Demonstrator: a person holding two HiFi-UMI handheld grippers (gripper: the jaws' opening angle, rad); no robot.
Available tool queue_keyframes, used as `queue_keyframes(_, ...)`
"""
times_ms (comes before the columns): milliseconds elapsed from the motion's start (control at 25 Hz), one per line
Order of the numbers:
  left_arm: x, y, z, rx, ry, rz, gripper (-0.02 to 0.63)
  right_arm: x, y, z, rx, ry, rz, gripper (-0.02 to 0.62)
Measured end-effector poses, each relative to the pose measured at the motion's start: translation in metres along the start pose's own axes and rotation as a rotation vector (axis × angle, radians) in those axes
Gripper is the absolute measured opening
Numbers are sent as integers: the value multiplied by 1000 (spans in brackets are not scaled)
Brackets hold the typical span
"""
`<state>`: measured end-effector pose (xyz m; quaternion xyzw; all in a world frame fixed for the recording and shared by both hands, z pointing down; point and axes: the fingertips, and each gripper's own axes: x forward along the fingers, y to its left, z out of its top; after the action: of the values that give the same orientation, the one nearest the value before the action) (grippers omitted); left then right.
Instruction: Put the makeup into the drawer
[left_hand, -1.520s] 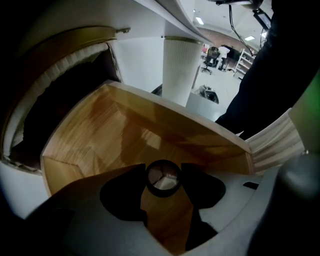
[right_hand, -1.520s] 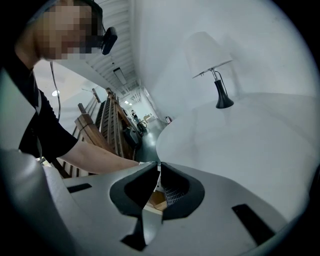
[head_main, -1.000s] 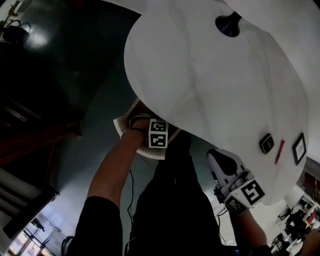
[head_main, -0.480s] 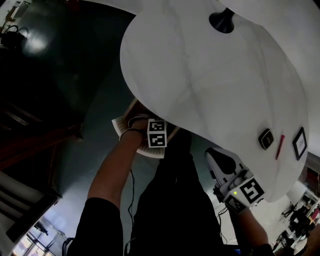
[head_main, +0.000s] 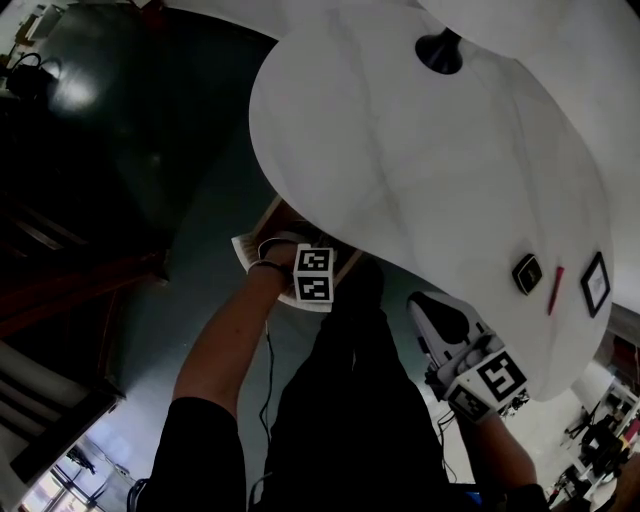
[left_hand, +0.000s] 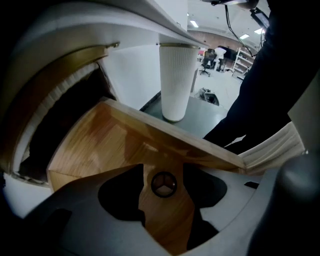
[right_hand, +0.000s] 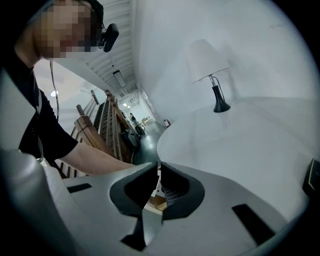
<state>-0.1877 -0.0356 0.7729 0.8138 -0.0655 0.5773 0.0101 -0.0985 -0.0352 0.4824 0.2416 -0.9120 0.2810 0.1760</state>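
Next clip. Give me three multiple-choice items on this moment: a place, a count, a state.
1. Where does the round dark piece lie? A beside the lamp; B in the wooden drawer; C on the room's floor.
2. How many small things lie near the table's right edge? A one; B five; C three.
3. The drawer is: A pulled open; B shut; C lifted out.
B: it rests on the drawer's wood. C: a dark compact, a red stick, a black-framed square. A: its inside shows below the table's edge.
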Motion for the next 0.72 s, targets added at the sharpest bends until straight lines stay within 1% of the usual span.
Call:
queue_keyframes(160,-24,-6,6,1,-8,20,256,-4,12,17,-22,-24,13,18)
queue_keyframes(320,-54,-8,11,-57,-28,45,242,-10,27,42,-35,-74,26,18)
queue_keyframes(400,-71,-7,12,-103,-48,64,221,-14,35,58,-23,-107,26,18)
queue_keyframes(440,-80,-7,14,-135,-64,77,208,-18,37,63,-33,-107,19,18)
queue_keyframes(520,-101,-5,21,-215,-113,112,186,-25,40,71,-70,-101,5,18)
queue_keyframes(600,-125,-3,29,-288,-169,160,164,-32,46,82,-93,-116,-1,18)
queue_keyframes(720,-159,-5,40,-352,-239,225,123,-42,56,94,-110,-140,-4,18)
